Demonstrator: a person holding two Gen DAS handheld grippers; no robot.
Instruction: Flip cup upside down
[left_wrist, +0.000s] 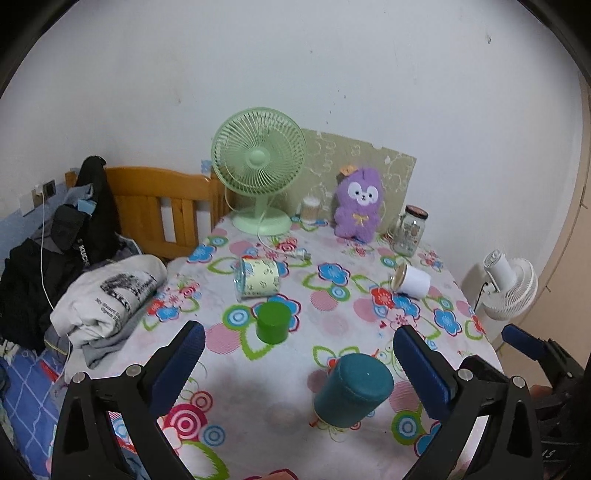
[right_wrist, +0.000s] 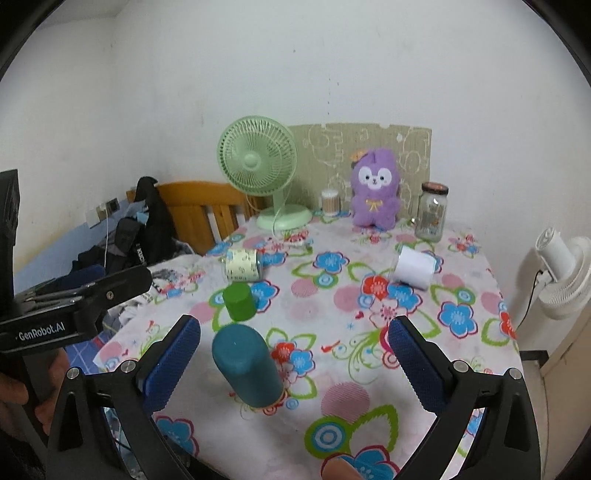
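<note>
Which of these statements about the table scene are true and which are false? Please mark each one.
1. The teal cup stands mouth down on the table. True.
2. The white cup stands upright. False: it lies on its side.
3. The left claw grips the green cup. False: it is open and holds nothing.
4. The right claw is open. True.
5. The purple plush toy sits beside the glass jar. True.
</note>
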